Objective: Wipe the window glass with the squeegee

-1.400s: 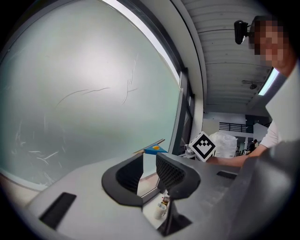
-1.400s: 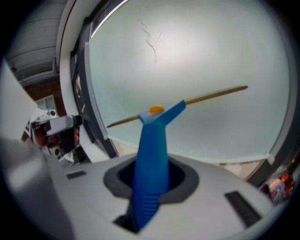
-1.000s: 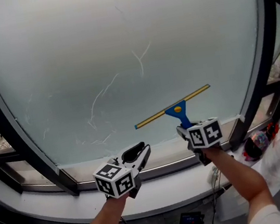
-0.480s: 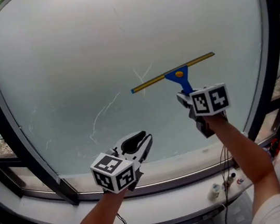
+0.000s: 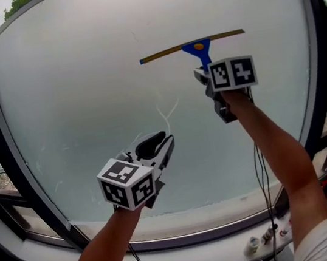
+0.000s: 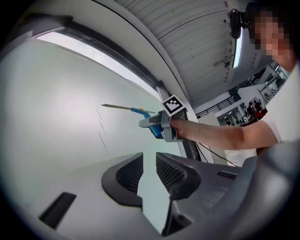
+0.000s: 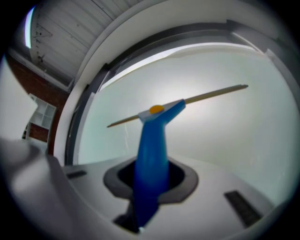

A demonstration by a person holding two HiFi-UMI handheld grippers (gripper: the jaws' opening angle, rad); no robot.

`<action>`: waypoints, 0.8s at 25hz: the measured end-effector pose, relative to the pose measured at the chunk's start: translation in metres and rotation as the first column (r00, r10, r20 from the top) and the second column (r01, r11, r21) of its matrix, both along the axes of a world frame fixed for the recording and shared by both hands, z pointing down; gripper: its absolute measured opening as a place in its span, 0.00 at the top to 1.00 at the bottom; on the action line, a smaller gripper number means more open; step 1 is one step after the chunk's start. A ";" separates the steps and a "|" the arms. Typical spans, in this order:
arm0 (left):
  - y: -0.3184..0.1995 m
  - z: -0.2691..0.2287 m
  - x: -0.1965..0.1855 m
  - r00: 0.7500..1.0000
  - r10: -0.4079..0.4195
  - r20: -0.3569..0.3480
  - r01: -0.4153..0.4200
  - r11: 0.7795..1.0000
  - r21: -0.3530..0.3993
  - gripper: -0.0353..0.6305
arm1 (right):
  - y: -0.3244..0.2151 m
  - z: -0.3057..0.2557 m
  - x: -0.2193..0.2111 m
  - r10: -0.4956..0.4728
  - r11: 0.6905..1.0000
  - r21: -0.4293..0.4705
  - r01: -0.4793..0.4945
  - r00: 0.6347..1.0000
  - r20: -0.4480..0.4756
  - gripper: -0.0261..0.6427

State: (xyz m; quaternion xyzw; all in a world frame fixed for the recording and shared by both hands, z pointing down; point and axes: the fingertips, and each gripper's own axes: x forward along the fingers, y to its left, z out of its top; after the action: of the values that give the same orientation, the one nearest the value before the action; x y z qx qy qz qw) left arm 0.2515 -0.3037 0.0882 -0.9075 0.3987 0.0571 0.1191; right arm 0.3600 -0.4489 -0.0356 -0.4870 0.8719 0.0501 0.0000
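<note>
Hovering low left in front of the window glass (image 5: 69, 80): left gripper (image 5: 158, 145), fingers (image 6: 180, 176) slightly apart, nothing between them. Upper right: right gripper (image 5: 205, 76), fingers (image 7: 185, 183) clamped on the blue handle of the squeegee (image 5: 193, 46). Blade sits near-horizontal against the upper glass, left end a bit lower.

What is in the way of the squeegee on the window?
Nothing I can see. The right gripper holds the squeegee up at the window glass, and only faint streaks mark the glass around it.
</note>
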 end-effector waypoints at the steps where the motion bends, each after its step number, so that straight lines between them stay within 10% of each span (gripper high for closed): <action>1: -0.004 -0.008 0.001 1.000 -0.008 0.011 0.008 1.000 0.012 0.79 | -0.004 -0.013 -0.001 0.003 1.000 0.016 -0.003 1.000 0.005 0.82; 20: -0.030 -0.066 0.010 0.997 -0.054 0.060 0.049 0.996 0.076 0.79 | -0.056 -0.190 0.002 0.030 0.996 0.084 -0.039 0.993 0.112 0.82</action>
State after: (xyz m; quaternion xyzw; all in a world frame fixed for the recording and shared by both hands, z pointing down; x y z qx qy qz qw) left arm 0.2614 -0.3339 0.0222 -0.8931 0.4157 0.0409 0.1668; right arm 0.3622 -0.5048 -0.2255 -0.5036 0.8591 0.0605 0.0685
